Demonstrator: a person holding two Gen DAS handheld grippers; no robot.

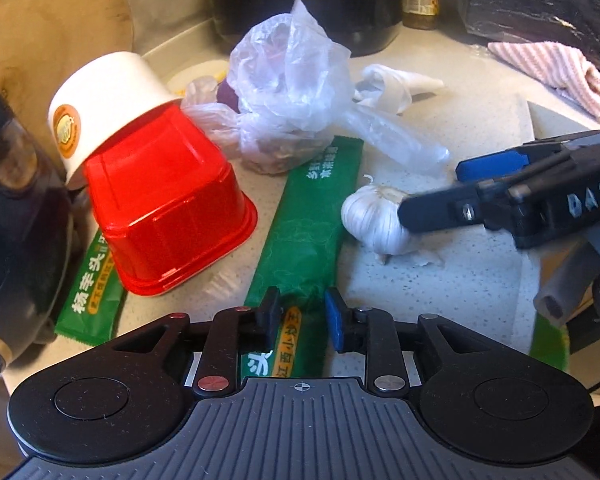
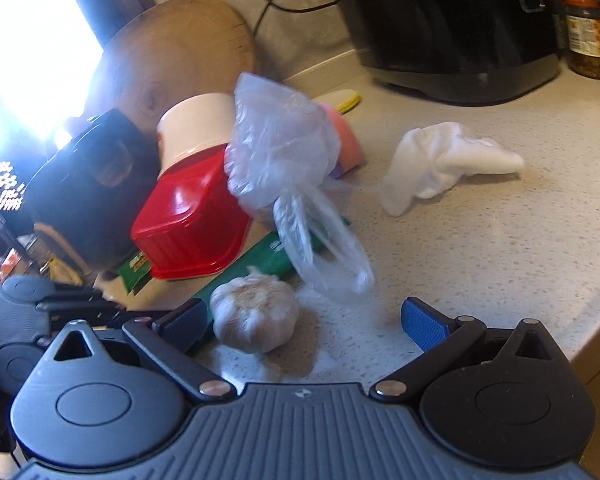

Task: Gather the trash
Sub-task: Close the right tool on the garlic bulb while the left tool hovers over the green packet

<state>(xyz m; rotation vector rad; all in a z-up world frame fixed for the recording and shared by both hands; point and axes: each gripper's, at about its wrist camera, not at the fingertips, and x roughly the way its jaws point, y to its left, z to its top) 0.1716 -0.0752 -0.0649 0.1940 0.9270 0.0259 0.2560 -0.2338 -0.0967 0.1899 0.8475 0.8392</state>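
A long green wrapper (image 1: 306,236) lies on the counter, its near end between the fingers of my left gripper (image 1: 300,320), which stands narrowly open around it. A garlic bulb (image 2: 254,312) sits between the wide-open fingers of my right gripper (image 2: 304,320); it also shows in the left wrist view (image 1: 374,218), next to the right gripper's (image 1: 440,188) black finger. An upturned red tub (image 1: 164,220) with a white cup (image 1: 100,96) on it lies left. A crumpled clear plastic bag (image 1: 288,92) and a white scrap (image 2: 444,164) lie behind.
A second green wrapper (image 1: 94,300) lies under the red tub. A black bottle (image 1: 12,216) stands at the left, a round wooden board (image 1: 48,28) behind it. A black cooker (image 2: 456,24), a jar (image 2: 586,36) and a striped cloth (image 1: 556,68) are at the back. The counter edge (image 2: 592,320) curves at the right.
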